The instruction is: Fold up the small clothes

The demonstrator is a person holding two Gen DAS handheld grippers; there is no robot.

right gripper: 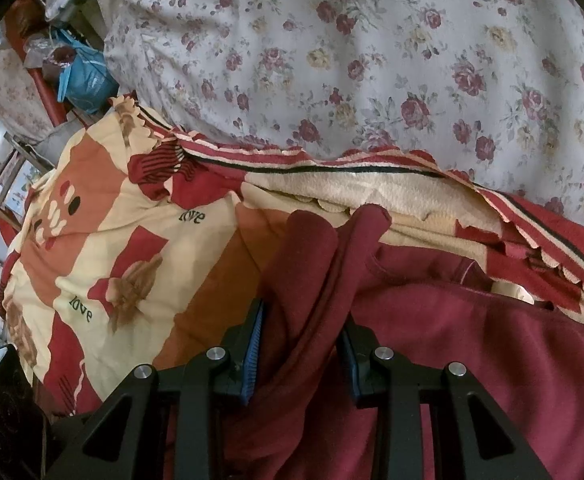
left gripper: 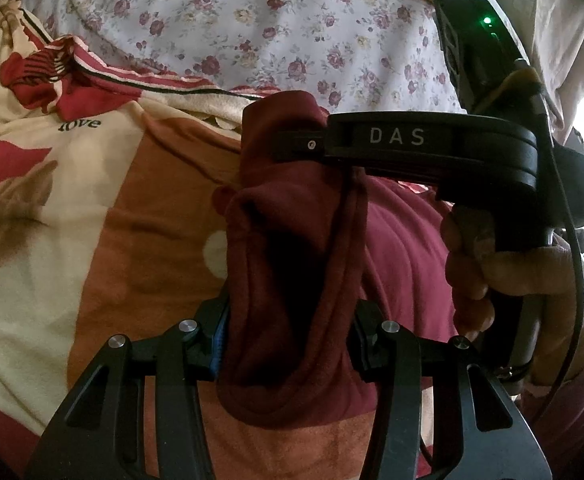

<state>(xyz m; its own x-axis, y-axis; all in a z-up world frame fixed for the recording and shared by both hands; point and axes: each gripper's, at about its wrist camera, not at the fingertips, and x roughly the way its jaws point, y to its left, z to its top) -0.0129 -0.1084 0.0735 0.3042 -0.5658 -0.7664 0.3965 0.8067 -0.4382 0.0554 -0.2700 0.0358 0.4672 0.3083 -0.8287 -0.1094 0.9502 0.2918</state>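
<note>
1. The garment (right gripper: 472,360), maroon and soft, lies bunched on the blanket (right gripper: 103,248), with its bulk spreading toward the right in the right wrist view and one gathered edge lifted into both grippers.
2. We see our left gripper (left gripper: 287,344) pinching a thick roll of that edge; cloth fills the gap between its pads, and the roll runs straight away from the camera, along the fingers.
3. We see our right gripper (right gripper: 300,356) clamped on a narrower fold of the same cloth, which also runs forward along its fingers and ends in a loose flap.
4. In the left wrist view the right gripper (left gripper: 292,144) crosses just beyond our left one, coming in from the right, held by a hand (left gripper: 492,264). Both grips sit close together on one edge.
5. We judge the next move turns on this: the hands must part along that edge to stretch it, with the bulk lying to the right.
6. Beyond the blanket lies a floral sheet (right gripper: 372,60).
</note>
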